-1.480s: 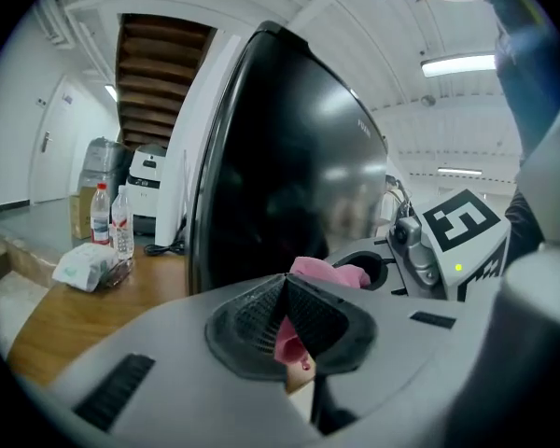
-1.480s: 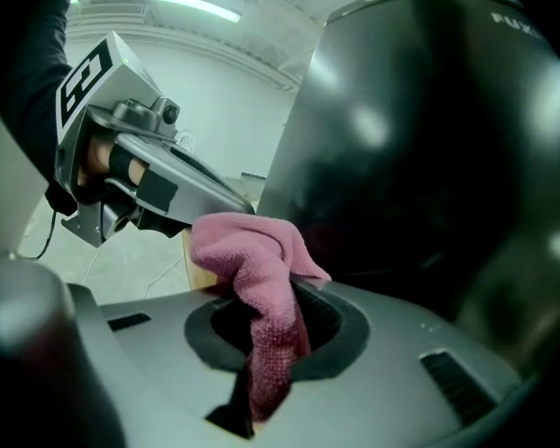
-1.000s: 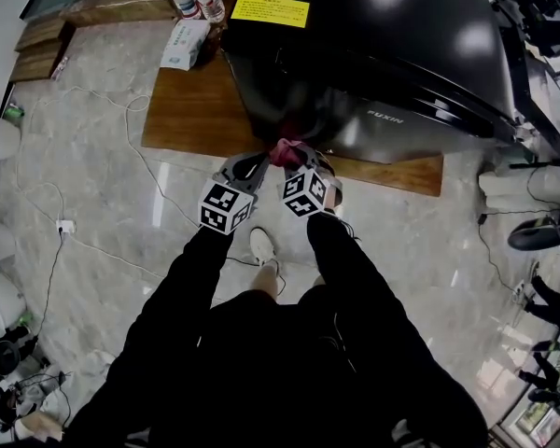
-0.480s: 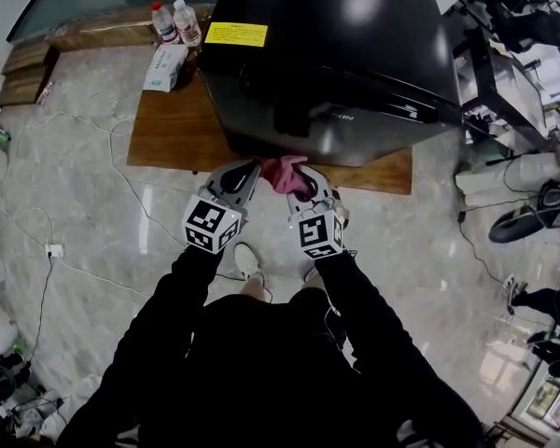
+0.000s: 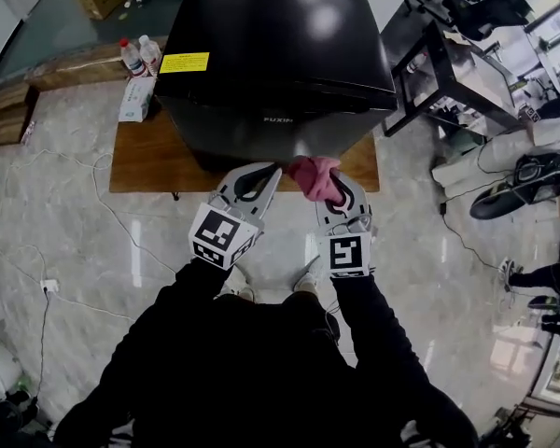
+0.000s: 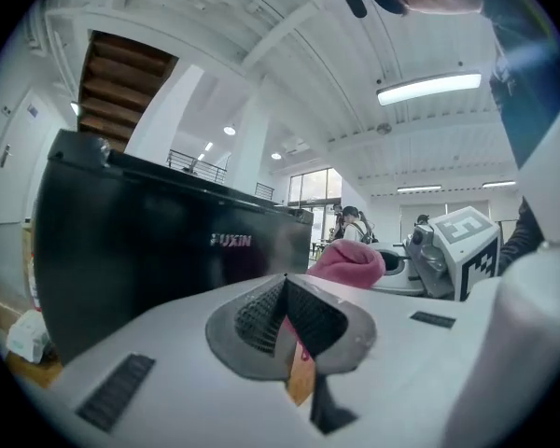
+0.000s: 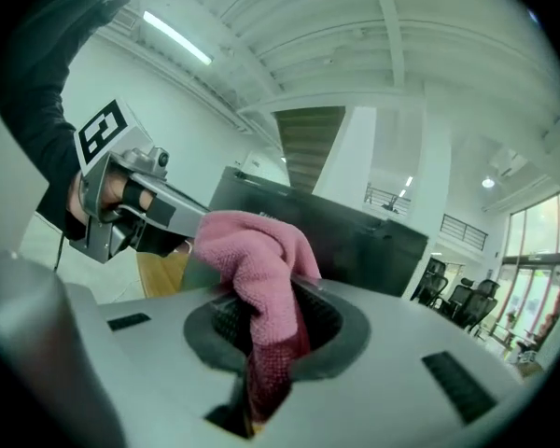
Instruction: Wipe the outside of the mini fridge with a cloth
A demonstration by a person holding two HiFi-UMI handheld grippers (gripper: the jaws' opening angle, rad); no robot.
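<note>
in the head view the left gripper (image 5: 273, 171) and right gripper (image 5: 329, 183) sit further apart than half a second ago, and more of the black mini fridge (image 5: 271, 54) shows ahead of them, its whole top now in frame. the pink cloth (image 5: 315, 175) bunches at the right gripper's tips, just off the left gripper's right side, in front of the fridge's lower front edge; whether it touches the fridge cannot be told here. the fridge stands on a wooden board (image 5: 140, 157), with two water bottles (image 5: 138, 54) and a tissue pack (image 5: 135, 99) well off to the left gripper's left. the left gripper view shows what the head view does not: its jaws are pressed together, the fridge's front with its white lettering fills the space ahead and left, and the cloth lies ahead to the right. the right gripper view shows its jaws pinching the cloth, one fold rising above them and the rest hanging down between; the left gripper lies off to its left, the fridge beyond.
</note>
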